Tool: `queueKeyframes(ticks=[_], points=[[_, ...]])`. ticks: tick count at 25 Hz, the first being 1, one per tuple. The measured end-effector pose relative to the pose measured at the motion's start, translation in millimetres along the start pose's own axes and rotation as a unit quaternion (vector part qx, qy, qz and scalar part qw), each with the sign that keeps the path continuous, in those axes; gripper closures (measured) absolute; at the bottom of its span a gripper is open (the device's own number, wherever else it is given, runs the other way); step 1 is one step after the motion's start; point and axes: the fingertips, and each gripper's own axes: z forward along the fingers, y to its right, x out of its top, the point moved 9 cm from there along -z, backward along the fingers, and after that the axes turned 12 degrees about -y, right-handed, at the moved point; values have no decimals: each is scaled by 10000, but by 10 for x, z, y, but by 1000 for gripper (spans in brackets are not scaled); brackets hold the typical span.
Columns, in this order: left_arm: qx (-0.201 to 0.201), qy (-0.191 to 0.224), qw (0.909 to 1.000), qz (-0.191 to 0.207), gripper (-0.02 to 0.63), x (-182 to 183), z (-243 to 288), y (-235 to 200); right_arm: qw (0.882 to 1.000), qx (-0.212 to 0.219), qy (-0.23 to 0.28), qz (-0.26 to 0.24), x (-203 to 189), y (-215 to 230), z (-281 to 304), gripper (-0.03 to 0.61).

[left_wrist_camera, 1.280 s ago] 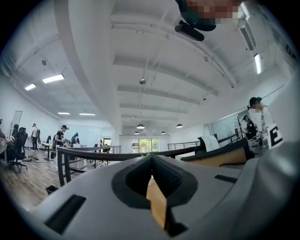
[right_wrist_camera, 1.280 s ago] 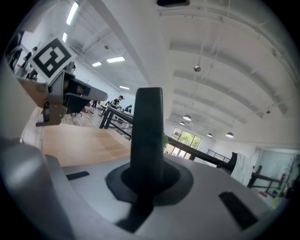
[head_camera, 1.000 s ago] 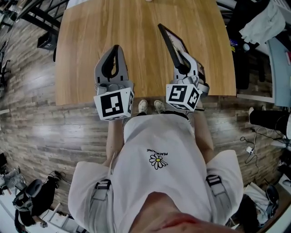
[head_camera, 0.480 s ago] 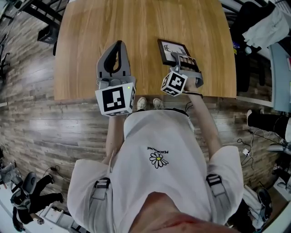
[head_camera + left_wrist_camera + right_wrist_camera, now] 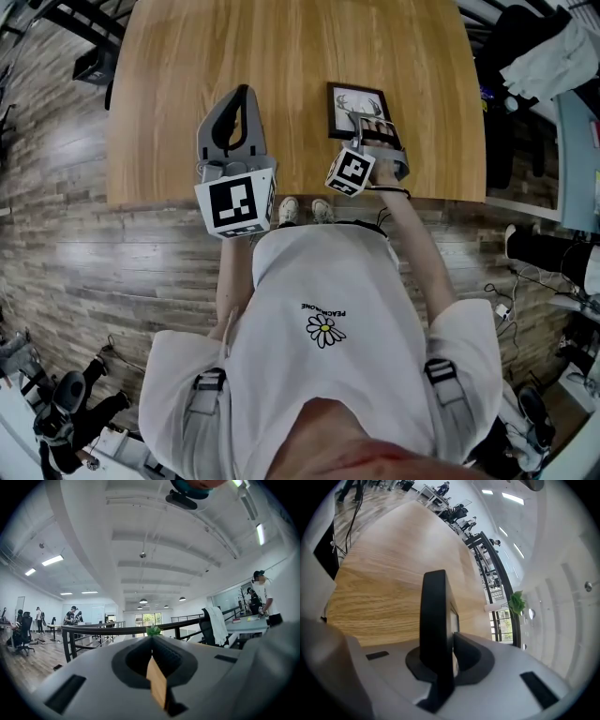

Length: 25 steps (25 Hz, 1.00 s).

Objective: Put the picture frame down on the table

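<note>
Pale wood made up the counter [image 5: 187,75], and the black picture frame [image 5: 349,103] lay low over its right part, close to the near edge, with its face turned up so that the antlered picture showed. A second before, that frame had stood tilted and almost edge-on to the head view. Half a second before, it had already swung down. Since then it had settled a little flatter and slid slightly farther in from the edge. Whether its whole back touched the wood could not be told.

The right claw [image 5: 367,127] was closed on the frame's near edge. In the right gripper view the dark moulding [image 5: 435,620] ran straight up between the two jaws, which pressed on it from either side, with the wood grain [image 5: 389,573] spread out behind it. The right claw's marker cube [image 5: 350,171] had dropped and shrunk in the head view as the hand tipped forward and down.

The left claw [image 5: 236,103] hung over the counter to the left of the frame, well apart from it, in much the same place as earlier. Its jaws [image 5: 152,641] were drawn together with nothing held between them, and its view looked up at a white ceiling. Its own marker cube [image 5: 234,202] sat just past the counter's near edge.
</note>
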Motion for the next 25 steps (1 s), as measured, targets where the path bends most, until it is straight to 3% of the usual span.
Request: queueKeyframes(ticks=[3,6,9,12,15,25], points=[[-32,-20,10000,-3,598,-2,20,16,9977,640,195,144,-3,-83,59,494],[-47,-63,10000,14,598,-17,16,28,9913,1268,243,249,-8,-147,85,387],[-68,-107,9999,-10,598,-49,-7,9,9850,1686,250,262,-2,-201,78,359],[-118,-163,9998,-88,598,-74,-10,5,9729,2298,273,-41,-14,-305,91,283],[-130,-136,9998,-73,598,-64,-8,-6,9645,2598,316,-349,-14,-343,120,266],[-157,-193,9997,-28,598,-86,-35,63,9318,3587,389,-394,-12,-230,211,227]])
